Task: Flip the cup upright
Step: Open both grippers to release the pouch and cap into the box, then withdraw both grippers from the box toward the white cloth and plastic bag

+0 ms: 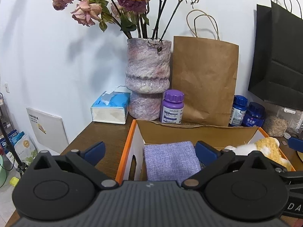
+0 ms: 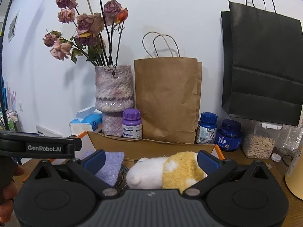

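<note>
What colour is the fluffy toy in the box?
The fluffy toy is white and yellow; the right wrist view shows it best.

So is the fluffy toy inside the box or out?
Inside. The plush toy lies on its side within the cardboard box, beside the purple cloth.

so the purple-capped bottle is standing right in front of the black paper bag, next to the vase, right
Not quite. The purple-capped bottle stands in front of the brown paper bag, not the black one; the black paper bag hangs further right on the wall. The bottle is indeed beside the vase. The right wrist view shows this clearly.
</note>
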Motion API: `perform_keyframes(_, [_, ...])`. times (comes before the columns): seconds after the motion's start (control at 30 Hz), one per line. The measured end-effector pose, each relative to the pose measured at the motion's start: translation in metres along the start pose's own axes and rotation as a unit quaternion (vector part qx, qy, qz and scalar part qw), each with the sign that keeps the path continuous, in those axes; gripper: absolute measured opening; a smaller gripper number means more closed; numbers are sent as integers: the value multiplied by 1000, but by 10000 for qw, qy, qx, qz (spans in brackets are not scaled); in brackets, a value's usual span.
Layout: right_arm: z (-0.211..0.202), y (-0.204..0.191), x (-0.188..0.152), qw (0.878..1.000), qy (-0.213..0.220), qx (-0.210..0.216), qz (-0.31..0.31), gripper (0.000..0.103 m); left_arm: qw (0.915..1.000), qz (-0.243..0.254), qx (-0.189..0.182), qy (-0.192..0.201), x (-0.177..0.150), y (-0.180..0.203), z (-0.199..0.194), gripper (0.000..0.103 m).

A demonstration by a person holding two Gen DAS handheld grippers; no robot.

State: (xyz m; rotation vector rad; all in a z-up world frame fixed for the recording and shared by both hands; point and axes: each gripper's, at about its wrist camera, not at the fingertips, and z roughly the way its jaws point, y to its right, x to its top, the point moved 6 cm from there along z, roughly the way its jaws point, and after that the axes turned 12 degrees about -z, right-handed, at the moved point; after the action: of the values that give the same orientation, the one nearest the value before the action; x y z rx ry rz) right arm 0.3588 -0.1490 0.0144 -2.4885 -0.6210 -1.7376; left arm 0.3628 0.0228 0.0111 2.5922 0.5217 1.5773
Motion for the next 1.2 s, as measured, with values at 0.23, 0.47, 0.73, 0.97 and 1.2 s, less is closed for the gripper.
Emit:
perform_keyframes(0.23, [-16,-3,-1,10000,46,-19,-85,103,10000,-18,-35,44,-1,-5,-19,103])
perform_keyframes(0.47, [-35,-5,-4,9999,89,-35,-134,103,10000,-23,-45,47,-3,-9,-31,103])
perform_keyframes(0.73, [-61,-7,-11,9999,115,-20,-118,103,10000,-57,1,61,-12,-21,-59,103])
perform_keyframes(0.97, [-85,-19,-21,9998,37,106,-169,103,10000,-55,-56,-17,-24,-34,-90,103])
perform_keyframes(1.2, [-107,-42,-35,9988,-126,344,-317,103,9999,-25,62,-86,-35,-61,-121,103])
